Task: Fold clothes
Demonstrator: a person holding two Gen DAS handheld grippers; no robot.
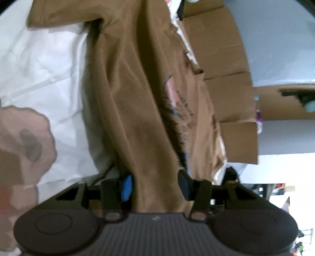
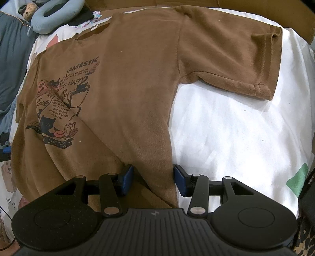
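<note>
A brown T-shirt with a cat print lies chest up on a white sheet, one short sleeve spread out to the right. My right gripper stands open over the shirt's bottom corner, blue pads apart, one resting on the cloth and the other at the shirt's side edge. In the blurred left wrist view the T-shirt runs in long gathered folds down between the fingers of my left gripper, whose pads stand apart. One blue pad of the left gripper shows at the shirt's far left edge.
Cardboard boxes stand along the far side of the bed. A light blue neck pillow and blue bedding lie at the back left. The sheet carries a green patch near the right edge.
</note>
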